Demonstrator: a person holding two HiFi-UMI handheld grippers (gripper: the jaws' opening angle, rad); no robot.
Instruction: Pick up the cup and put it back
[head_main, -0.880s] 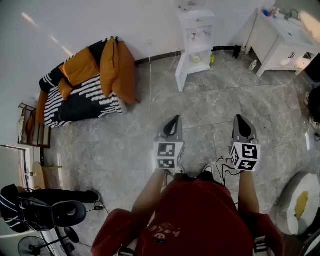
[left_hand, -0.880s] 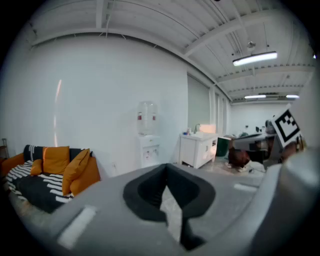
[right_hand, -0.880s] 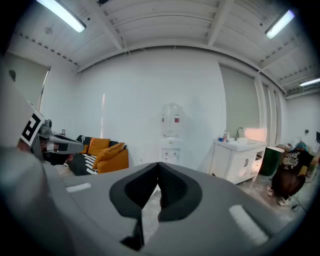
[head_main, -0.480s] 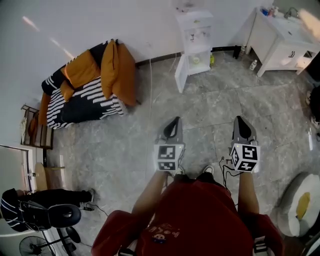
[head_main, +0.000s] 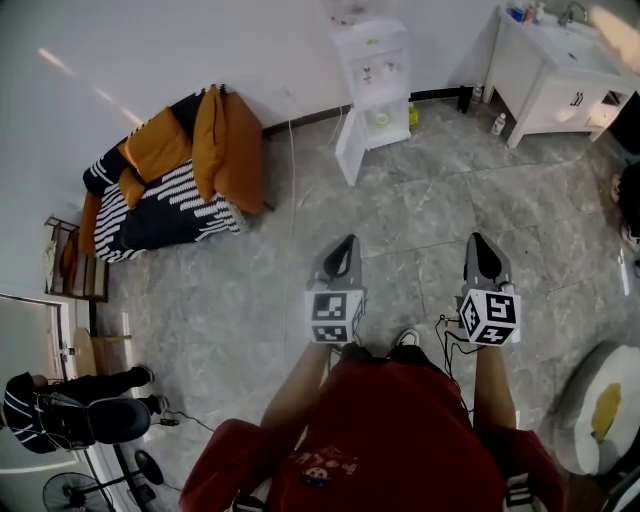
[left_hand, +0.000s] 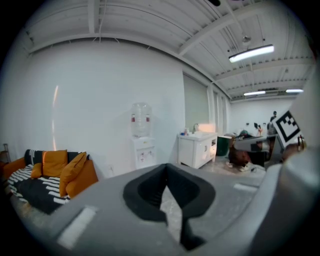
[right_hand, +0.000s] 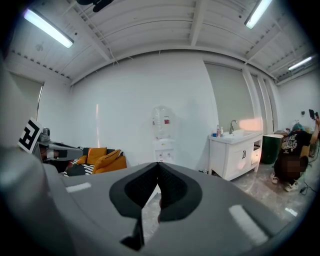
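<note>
The person stands mid-room, both claws held out side by side over the grey floor (head_main: 230, 300). The left gripper (head_main: 348, 240) has its jaws pressed together with nothing between them. The right gripper (head_main: 477, 238) is likewise closed and empty. Far ahead the water dispenser (head_main: 370, 60) stands against the wall with its lower door open. A small pale thing (head_main: 379, 118) sits inside; I cannot tell whether it is the cup.

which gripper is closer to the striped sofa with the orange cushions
Left. The left gripper points forward, with the sofa ahead and off to its left. The right gripper is beside it on the side away from the sofa, so it is farther.
</note>
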